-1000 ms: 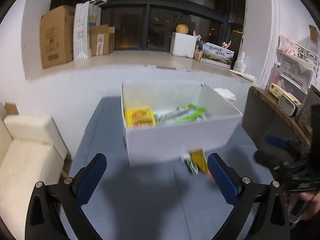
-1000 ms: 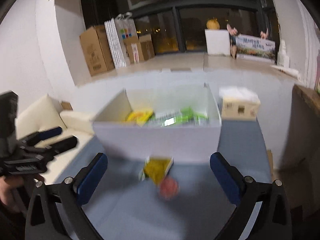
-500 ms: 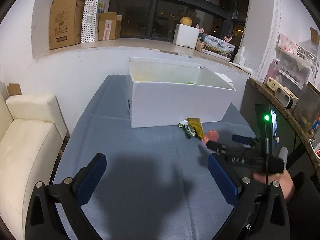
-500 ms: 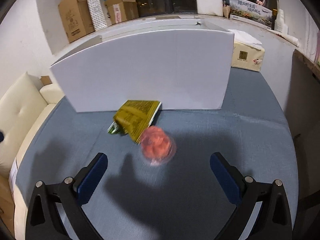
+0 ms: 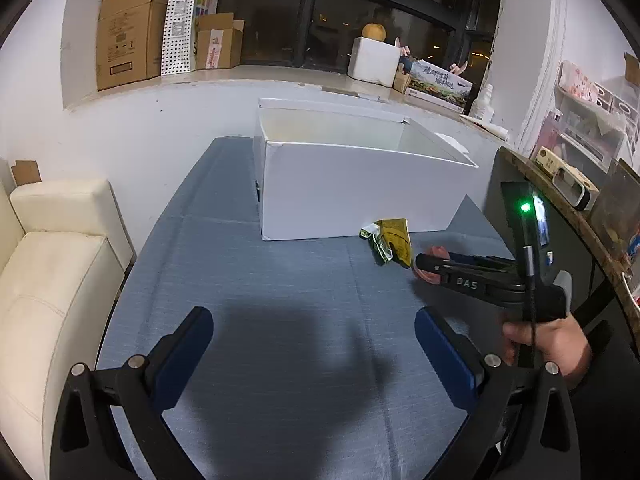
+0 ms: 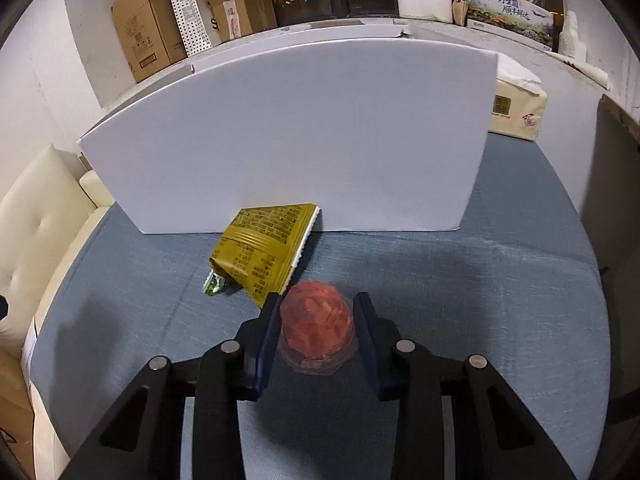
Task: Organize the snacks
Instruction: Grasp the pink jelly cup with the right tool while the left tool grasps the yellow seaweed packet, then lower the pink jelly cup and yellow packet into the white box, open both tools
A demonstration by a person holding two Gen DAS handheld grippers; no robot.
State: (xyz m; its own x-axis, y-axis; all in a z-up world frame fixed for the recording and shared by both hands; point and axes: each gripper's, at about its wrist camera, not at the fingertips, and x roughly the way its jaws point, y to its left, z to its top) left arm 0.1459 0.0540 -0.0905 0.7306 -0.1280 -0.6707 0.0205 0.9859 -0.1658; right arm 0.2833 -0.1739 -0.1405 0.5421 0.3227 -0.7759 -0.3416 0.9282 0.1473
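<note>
Closest in the right wrist view: right gripper, jaws just closed in, blue pads pressed on either side of one red jelly cup. Cup standing on the blue tablecloth, dome up, clear flange flared at its base; roughly round, so no clear long axis. Seen from the left wrist view: same right gripper at 3 o'clock, held by one hand, reaching in toward 9 o'clock, red cup only partly showing at the tips.

Left gripper near the bottom edge, spread wide, nothing between the blue pads, hovering over bare cloth.

Just past the cup, toward 11 o'clock: one yellow snack packet, lying flat, printed back up, long axis running from 7 to 1 o'clock, far corner touching the foot of the box, near corner beside the left pad. One small green wrapper poking from under its 8 o'clock end; more of it hidden.

Farther on, at 12 o'clock: one white cardboard box, open on top, long side facing the grippers. Contents not visible from either camera; only pale inner walls showing in the left wrist view.

Behind the box's right end, at 2 o'clock: one tissue pack.
</note>
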